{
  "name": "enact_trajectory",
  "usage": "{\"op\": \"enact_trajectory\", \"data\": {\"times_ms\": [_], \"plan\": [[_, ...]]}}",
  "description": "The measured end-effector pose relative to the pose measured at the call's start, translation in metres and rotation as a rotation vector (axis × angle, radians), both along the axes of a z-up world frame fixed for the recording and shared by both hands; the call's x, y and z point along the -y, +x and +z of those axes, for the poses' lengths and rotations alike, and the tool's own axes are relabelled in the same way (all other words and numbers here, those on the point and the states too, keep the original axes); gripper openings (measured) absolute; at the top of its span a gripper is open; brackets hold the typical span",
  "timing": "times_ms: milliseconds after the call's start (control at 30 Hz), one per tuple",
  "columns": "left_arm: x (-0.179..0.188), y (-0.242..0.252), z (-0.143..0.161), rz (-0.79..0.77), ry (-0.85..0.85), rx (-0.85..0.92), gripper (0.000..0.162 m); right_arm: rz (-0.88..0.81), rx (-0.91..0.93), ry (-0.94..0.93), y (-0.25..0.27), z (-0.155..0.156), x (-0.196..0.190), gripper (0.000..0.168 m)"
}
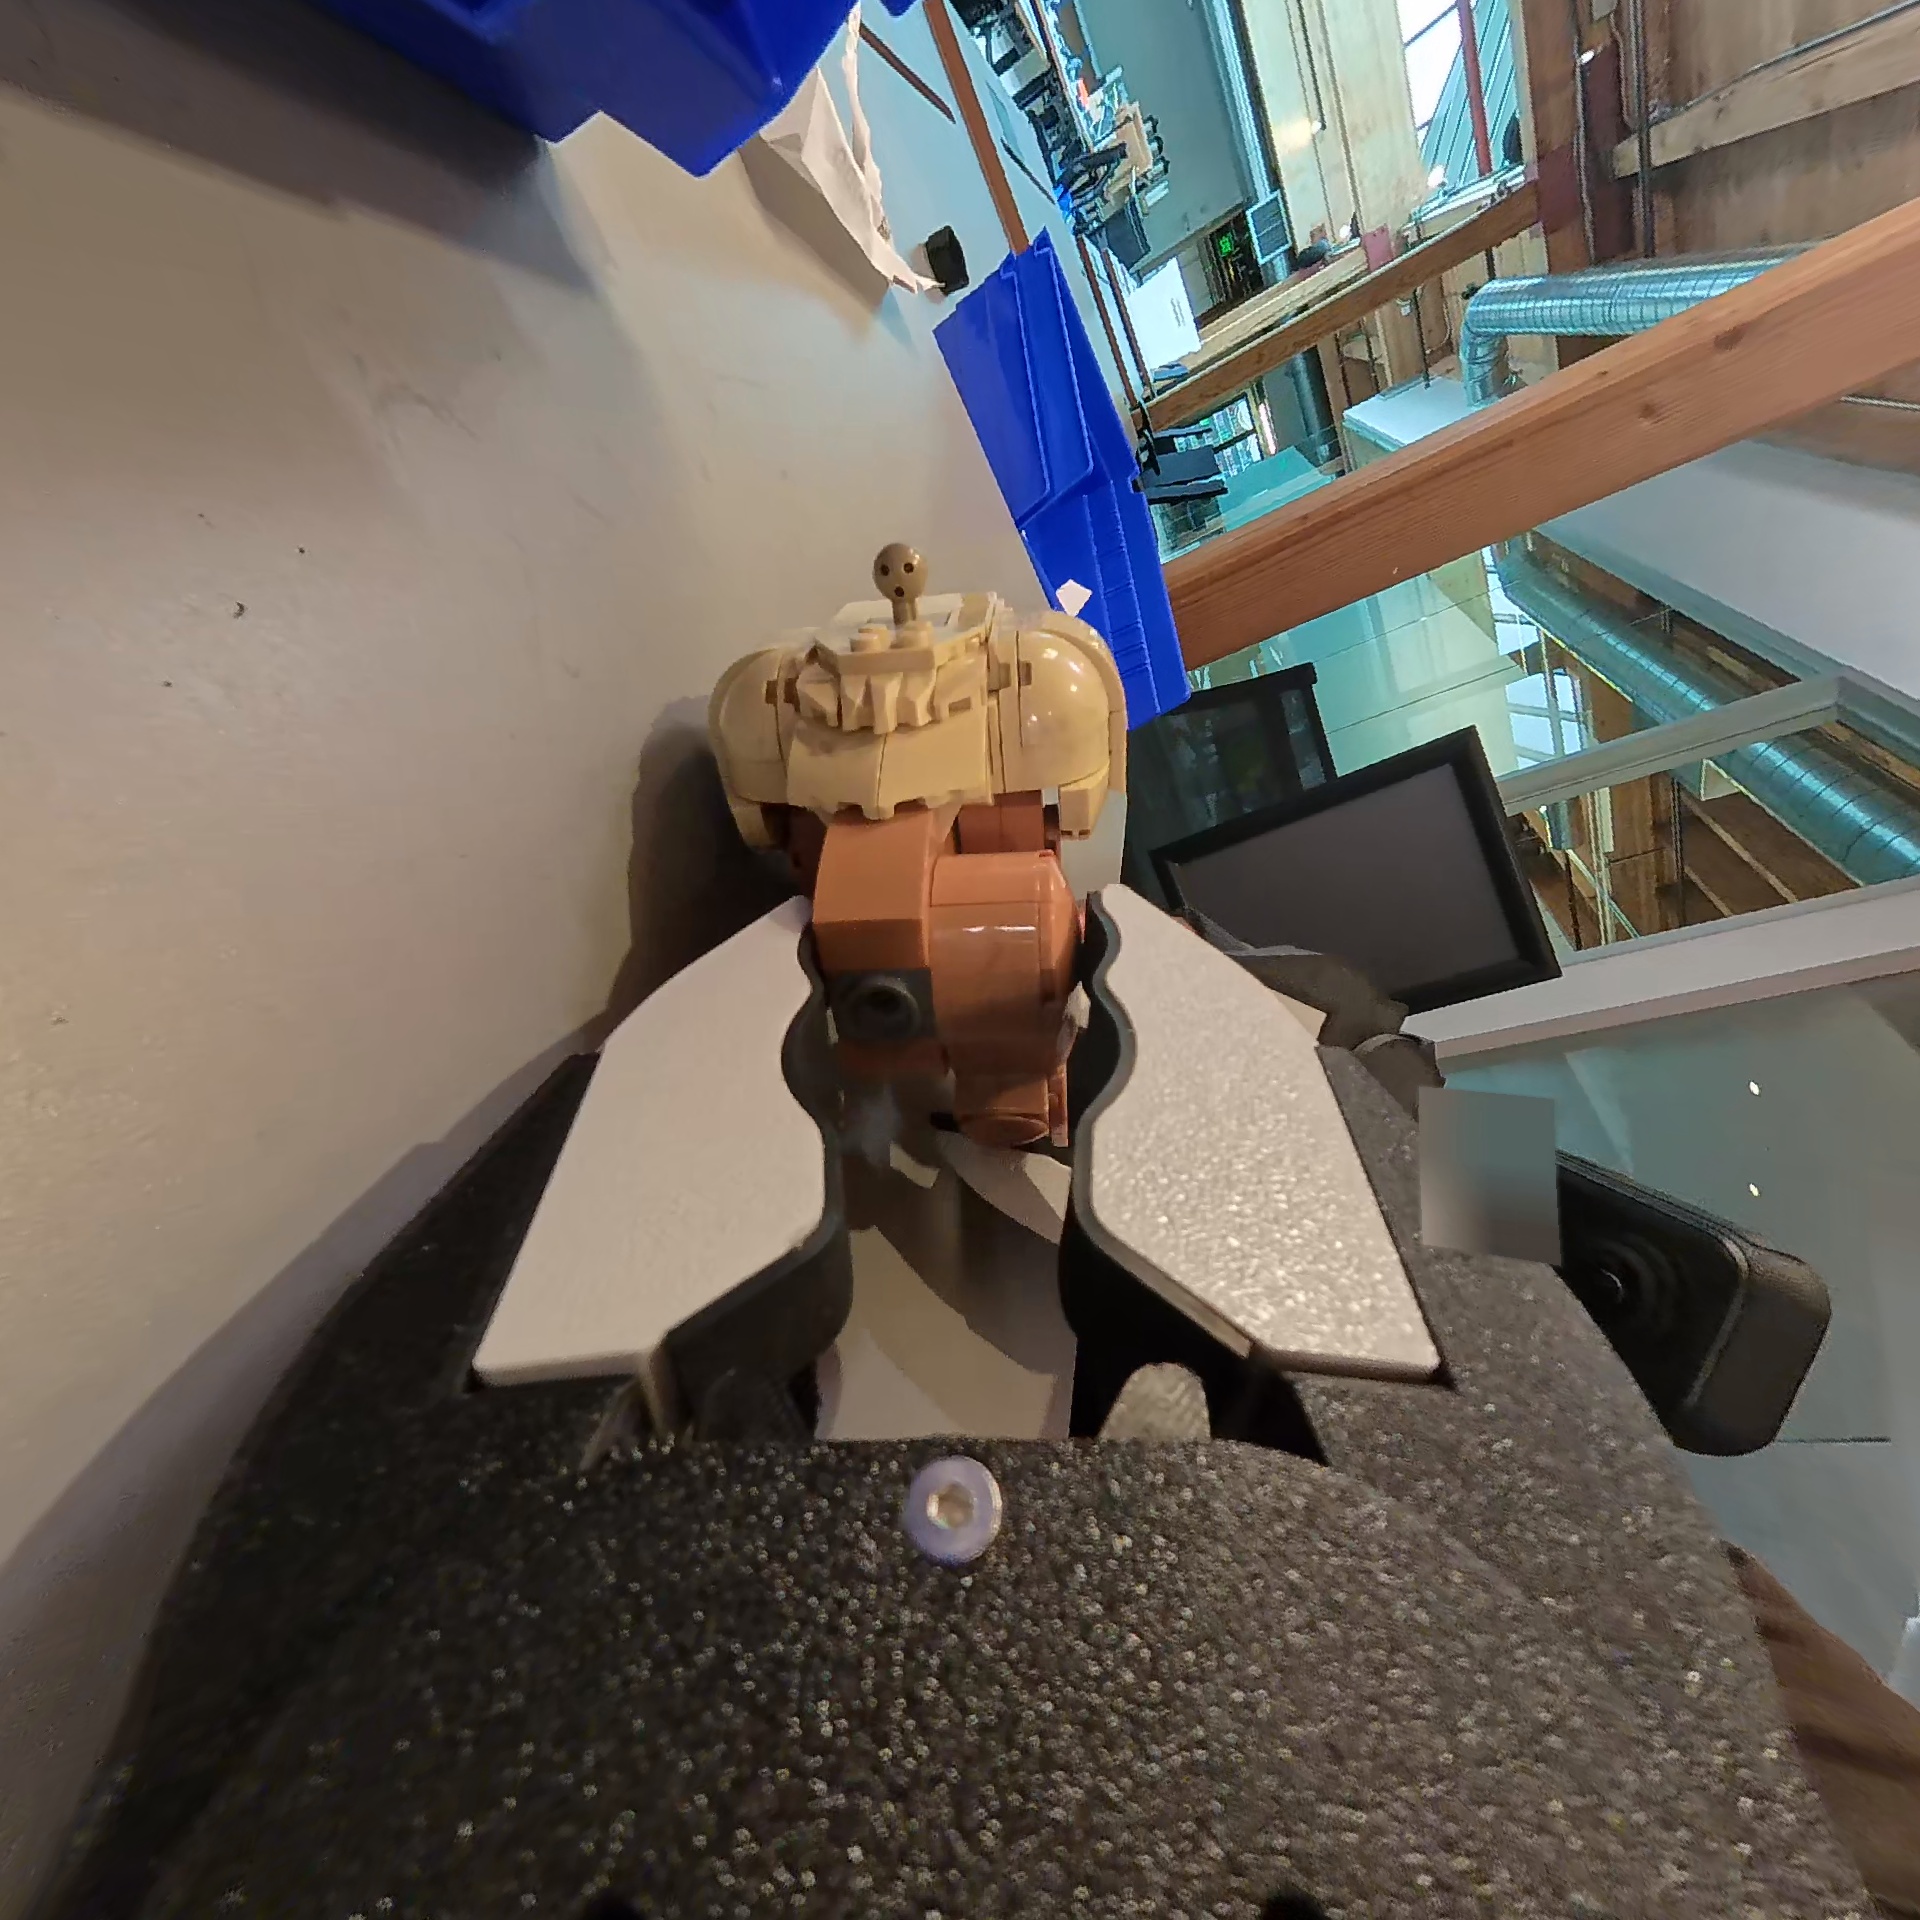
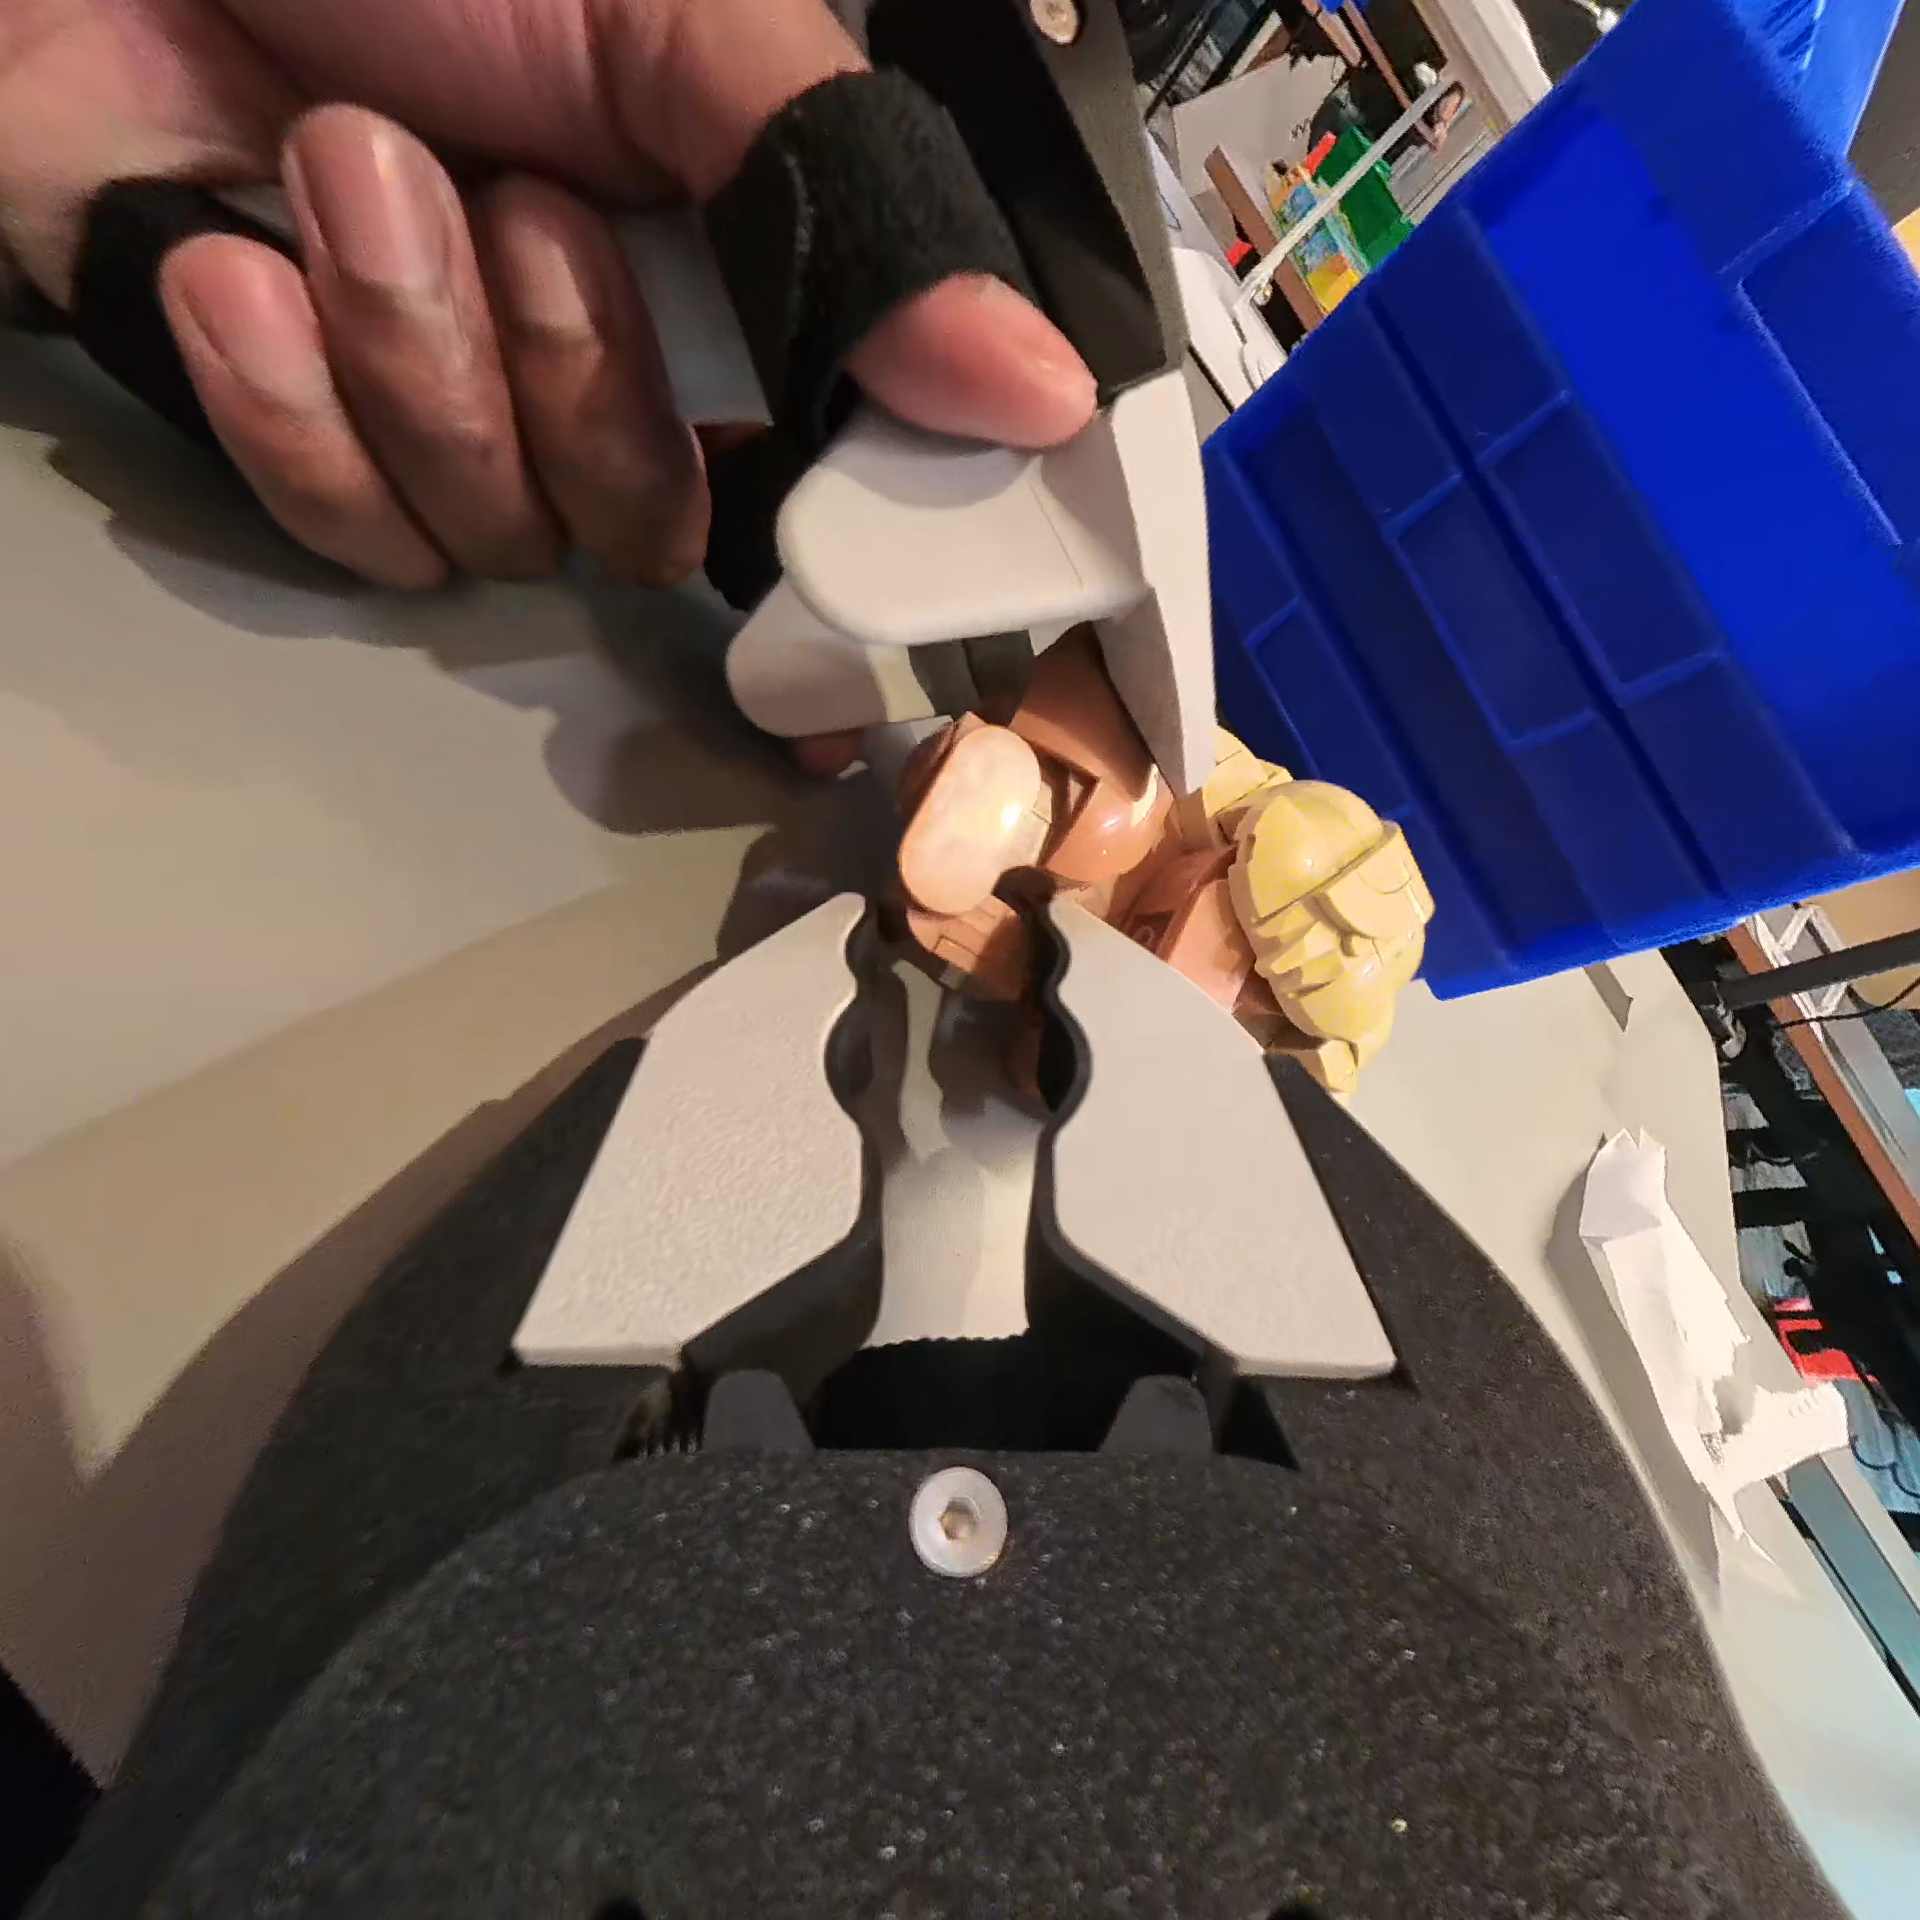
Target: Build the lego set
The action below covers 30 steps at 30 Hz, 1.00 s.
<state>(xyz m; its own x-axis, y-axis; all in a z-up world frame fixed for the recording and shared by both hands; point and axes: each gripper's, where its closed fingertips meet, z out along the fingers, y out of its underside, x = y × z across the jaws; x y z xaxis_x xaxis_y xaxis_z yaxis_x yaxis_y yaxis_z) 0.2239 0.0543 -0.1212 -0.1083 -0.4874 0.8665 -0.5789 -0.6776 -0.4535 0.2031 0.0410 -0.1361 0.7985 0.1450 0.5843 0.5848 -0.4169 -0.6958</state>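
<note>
The lego model has a tan domed upper part [image 1: 914, 727] and a brown lower part [image 1: 966, 966]. It is held above the grey table [image 1: 312, 520]. My left gripper [image 1: 951, 935] is shut on the brown part, with the tan part sticking out beyond the fingertips. In the right wrist view the model [image 2: 1320, 904] lies tilted, and the left gripper [image 2: 1039, 707], held by a hand [image 2: 416, 312], clamps it from above. My right gripper [image 2: 956, 914] is shut on a brown piece at the model's lower end [image 2: 987, 966]. The contact itself is partly hidden.
A blue bin [image 2: 1558, 520] stands right behind the model. Further blue bins [image 1: 1060, 436] stand along the table's far side. Crumpled white paper [image 2: 1683, 1330] lies near the table edge. A black-framed screen [image 1: 1351, 883] sits beyond the edge. Less than 4 cm separates the two grippers' tips.
</note>
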Motion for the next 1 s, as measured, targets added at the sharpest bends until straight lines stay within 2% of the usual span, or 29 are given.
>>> {"op": "enact_trajectory", "data": {"times_ms": [367,700,1000], "plan": [[0.012,-0.004,0.002,-0.041,0.009,0.010,0.055,-0.023,-0.050,0.116,0.008,0.018,-0.001,0.027],[0.016,0.003,-0.001,-0.055,-0.046,-0.018,0.049,-0.064,-0.018,0.132,0.012,0.019,-0.001,0.026],[0.017,0.008,-0.002,-0.075,-0.027,-0.022,0.049,-0.086,0.018,0.134,0.015,0.018,0.000,0.026]]}}
